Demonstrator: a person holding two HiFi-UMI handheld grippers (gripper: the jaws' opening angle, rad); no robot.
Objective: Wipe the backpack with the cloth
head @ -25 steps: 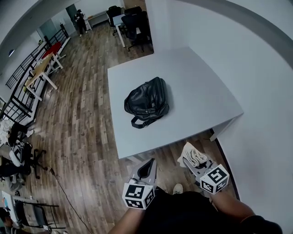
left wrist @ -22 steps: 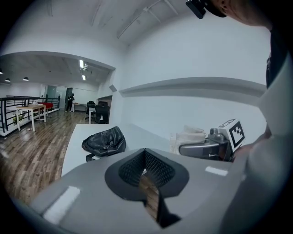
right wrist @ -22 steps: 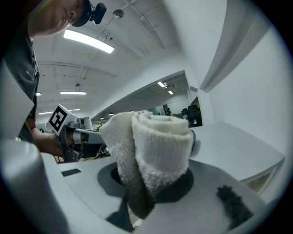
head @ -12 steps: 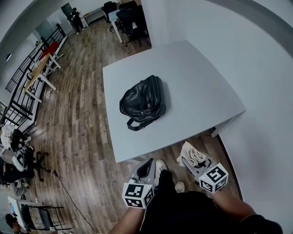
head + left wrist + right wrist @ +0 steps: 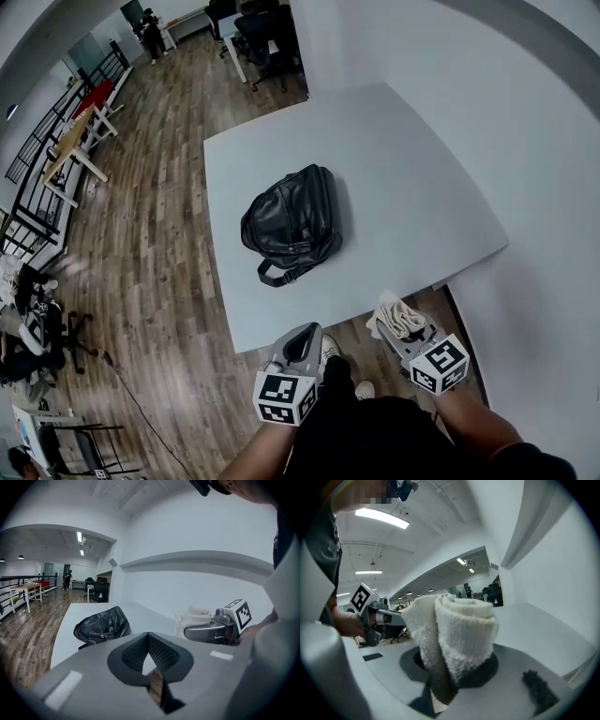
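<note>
Head view shows one black backpack (image 5: 292, 223) lying on one white bench (image 5: 422, 187), a bit to the left of the middle, with its strap loop pointing at the near edge. Two hand-held grippers are held low, out past the near edge of the bench and over the wood floor (image 5: 159, 281). Both are well apart from the backpack. The right hand-held gripper (image 5: 394, 326) has its jaws squeezed on one rolled white cloth (image 5: 398, 314), and the fluffy roll sticks up out of the jaws. The left hand-held gripper (image 5: 305, 337) has its jaws pressed together with nothing between them. I think the wiping has not begun, because the cloth is not touching the backpack and is nowhere near it. The cloth is picked up and ready, so that part looks done. What is left is to bring the cloth over the bench, lay it on the black backpack and rub it over the top and sides. The left one may be needed to hold the backpack so it does not slide.
</note>
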